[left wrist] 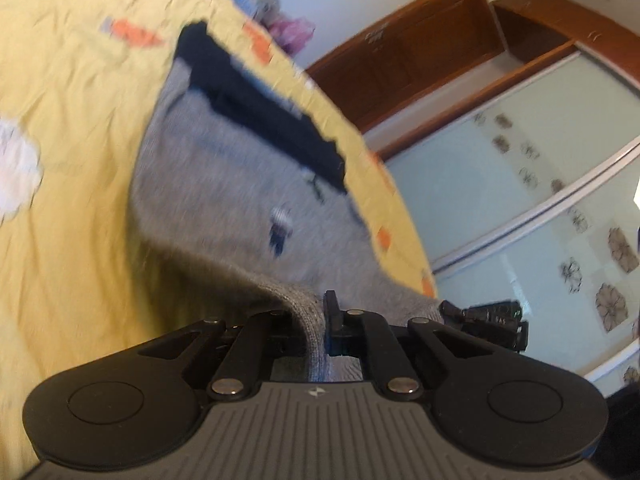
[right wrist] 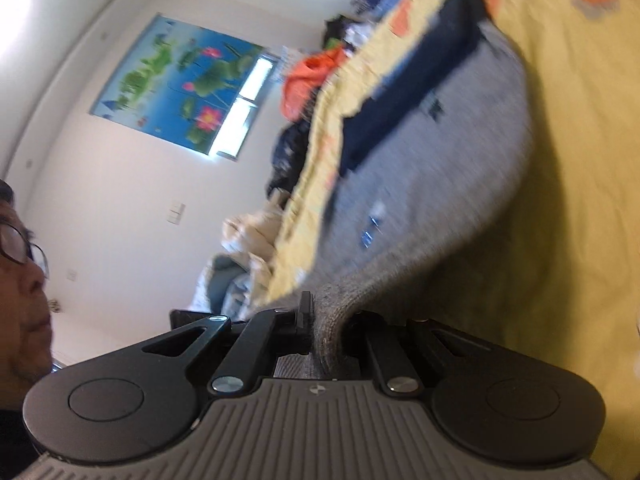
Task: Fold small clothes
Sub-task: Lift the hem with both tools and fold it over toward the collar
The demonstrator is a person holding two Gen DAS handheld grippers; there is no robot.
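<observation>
Sweater [left wrist: 224, 184] looks soft and floppy, so you've got both claws, left [left wrist: 316, 320] and right [right wrist: 328, 320], pinching its near hem, 1 corner each.

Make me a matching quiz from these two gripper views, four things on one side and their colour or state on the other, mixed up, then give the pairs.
Things:
1. knit garment
2. bedsheet
3. waistband
4. left gripper

Descriptions:
A. yellow with orange prints
B. dark navy
C. grey
D. shut on a fold of knit

Pairs: 1-C, 2-A, 3-B, 4-D
</observation>
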